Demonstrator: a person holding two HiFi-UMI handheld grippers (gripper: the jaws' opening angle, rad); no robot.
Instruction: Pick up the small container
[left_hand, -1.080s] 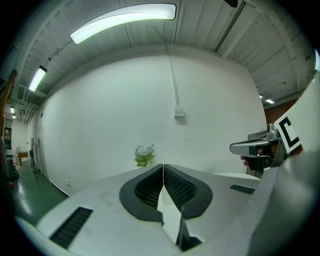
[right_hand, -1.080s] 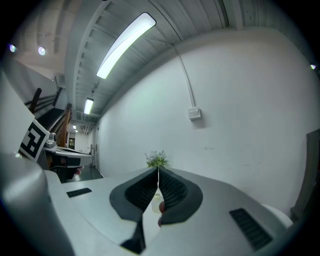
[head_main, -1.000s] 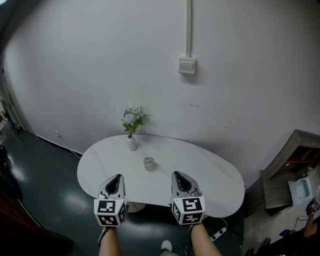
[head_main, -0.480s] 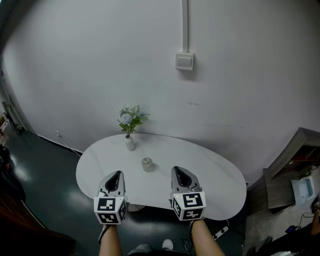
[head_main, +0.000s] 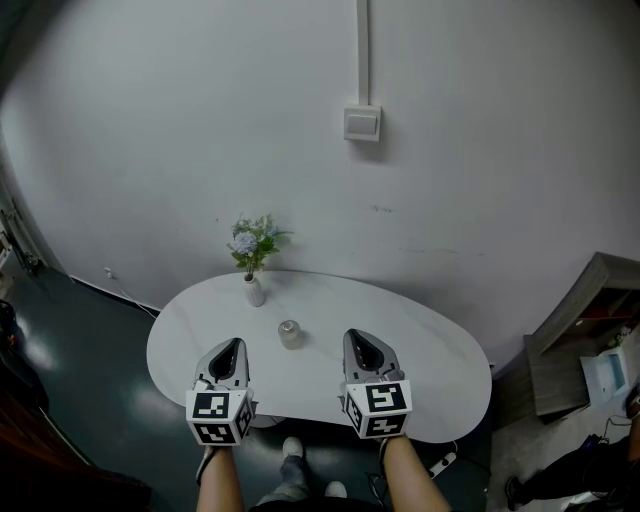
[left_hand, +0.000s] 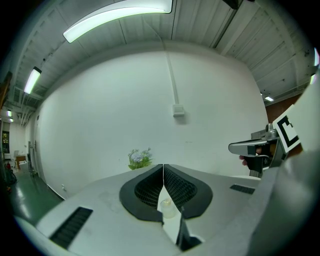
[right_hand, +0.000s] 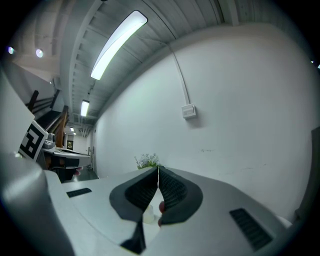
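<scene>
The small container (head_main: 289, 334), a clear little jar, stands near the middle of the white oval table (head_main: 430, 370). My left gripper (head_main: 234, 347) and right gripper (head_main: 356, 338) hover over the table's near edge, either side of the jar and short of it. Both are shut and hold nothing. In the left gripper view the jaws of the left gripper (left_hand: 163, 166) meet, and the small container (left_hand: 165, 207) shows low in the gap behind them. In the right gripper view the right gripper (right_hand: 158, 169) is likewise closed, with the small container (right_hand: 149, 215) ahead.
A white vase with blue flowers (head_main: 251, 262) stands at the table's far left edge. A wall with a switch (head_main: 362, 123) rises behind the table. A wooden shelf (head_main: 590, 320) is at the right, and a power strip (head_main: 440, 465) lies on the dark floor.
The head view has shifted: the table, jar and wall switch sit slightly further left in the picture. Both grippers stay shut in nearly the same place.
</scene>
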